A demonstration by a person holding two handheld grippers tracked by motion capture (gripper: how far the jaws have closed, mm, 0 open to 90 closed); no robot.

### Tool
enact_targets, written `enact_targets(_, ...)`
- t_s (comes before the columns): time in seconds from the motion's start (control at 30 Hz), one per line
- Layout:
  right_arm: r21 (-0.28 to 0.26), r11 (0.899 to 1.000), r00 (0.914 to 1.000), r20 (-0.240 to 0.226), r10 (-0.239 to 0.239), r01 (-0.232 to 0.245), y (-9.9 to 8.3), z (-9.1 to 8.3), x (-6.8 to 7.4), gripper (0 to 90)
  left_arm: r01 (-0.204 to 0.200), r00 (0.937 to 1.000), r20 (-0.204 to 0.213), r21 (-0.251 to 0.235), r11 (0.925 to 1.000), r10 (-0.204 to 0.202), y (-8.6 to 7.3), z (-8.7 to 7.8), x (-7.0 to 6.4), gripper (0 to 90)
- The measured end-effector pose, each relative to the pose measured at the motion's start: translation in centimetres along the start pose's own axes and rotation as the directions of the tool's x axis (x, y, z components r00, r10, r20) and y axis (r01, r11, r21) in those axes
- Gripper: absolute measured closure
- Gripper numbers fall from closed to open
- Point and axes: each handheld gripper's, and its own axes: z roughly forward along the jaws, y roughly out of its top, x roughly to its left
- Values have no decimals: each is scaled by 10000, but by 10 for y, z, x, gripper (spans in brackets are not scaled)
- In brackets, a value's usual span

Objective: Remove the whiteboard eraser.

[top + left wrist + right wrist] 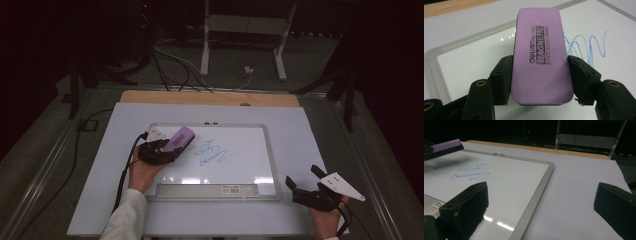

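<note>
The left gripper (167, 148) has its 2 jaws closed snugly against the long sides of a purple eraser (541, 53), gripping it near its lower half. The eraser is a rounded rectangle printed "deli No.7840 MAGNETIC WHITE BOARD ERASER", with a dark underside. It sits over the left part of the whiteboard (250, 145), just left of a blue scribble (214, 152). The right gripper (306, 182) rests at the near right on the table (300, 135), jaws spread wide, holding nothing.
</note>
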Motion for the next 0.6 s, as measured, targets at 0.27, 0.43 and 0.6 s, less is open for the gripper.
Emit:
enact_targets(0.27,16,10000,10000,-15,-2,2,0,0,0,0,-353,9992,206,281,9990,347,-5,8,-12,417)
enact_targets(0.43,30,10000,10000,-26,-15,15,0,0,1,0,-643,9977,256,490,9967,631,-8,13,-19,417)
enact_targets(0.6,24,10000,10000,-28,-10,10,0,0,0,0,-757,9967,368,834,9936,729,-14,21,-23,417)
